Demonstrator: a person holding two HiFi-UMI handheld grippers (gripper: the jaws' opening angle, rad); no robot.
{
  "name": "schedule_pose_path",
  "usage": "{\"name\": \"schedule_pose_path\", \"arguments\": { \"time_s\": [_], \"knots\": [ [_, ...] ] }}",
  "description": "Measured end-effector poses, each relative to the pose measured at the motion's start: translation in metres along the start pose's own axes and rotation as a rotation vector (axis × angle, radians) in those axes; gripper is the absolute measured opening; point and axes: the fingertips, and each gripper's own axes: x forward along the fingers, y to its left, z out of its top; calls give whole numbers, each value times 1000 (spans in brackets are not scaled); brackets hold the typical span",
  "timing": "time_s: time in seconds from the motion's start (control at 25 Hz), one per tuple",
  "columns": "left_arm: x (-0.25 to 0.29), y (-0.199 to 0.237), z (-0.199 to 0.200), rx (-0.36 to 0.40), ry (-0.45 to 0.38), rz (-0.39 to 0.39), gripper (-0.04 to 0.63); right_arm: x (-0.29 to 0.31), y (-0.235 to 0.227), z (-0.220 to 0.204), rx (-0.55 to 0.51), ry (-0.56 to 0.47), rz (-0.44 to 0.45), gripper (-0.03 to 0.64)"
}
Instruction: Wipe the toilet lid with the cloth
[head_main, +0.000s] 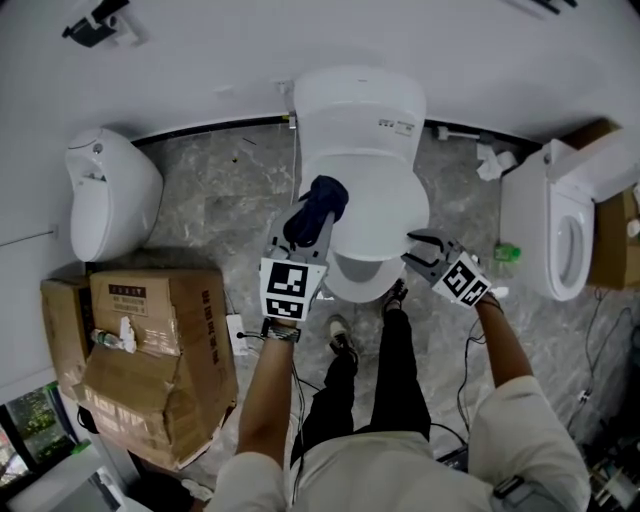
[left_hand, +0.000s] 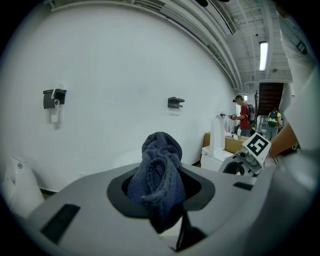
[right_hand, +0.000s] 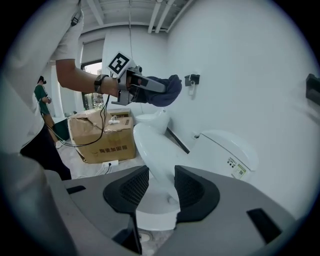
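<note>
Cloth, dark blue and bunched into a wad, is pinched in the left gripper, whose jaws are closed on it so that the cloth bulges out past the tips. That gripper hovers over the left side of the toilet, with the wad above the left edge of the lid; whether the cloth touches the lid I cannot tell. The right gripper is at the toilet's front right corner. Its jaws stand partly apart, and in the right gripper view the lid, tilted up off the bowl, runs edge-on through the gap between the ribbed pads; neither pad clearly presses on it. The person stands just in front of the toilet, feet near its base. Left of the toilet sits a battered cardboard box, and farther left, by the wall, a white wall fixture; right of the toilet stands a second toilet
</note>
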Motion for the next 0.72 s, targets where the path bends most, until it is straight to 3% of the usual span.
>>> {"name": "schedule_pose_path", "arguments": {
  "time_s": [0.28, 0.44, 0.52, 0.72],
  "knots": [
    [-5, 3, -21, -36, 16, 3, 114, 10, 43, -34, 72, 23, 144, 208],
    [-5, 4, -31, -56, 25, 5, 114, 13, 52, -45, 319, -17, 268, 219],
    [-3, 3, -38, -64, 33, 7, 114, 14, 53, -47, 372, -43, 279, 207],
    [5, 3, -55, -85, 65, 8, 114, 21, 62, -57, 384, -24, 236, 204]
  ]
}}
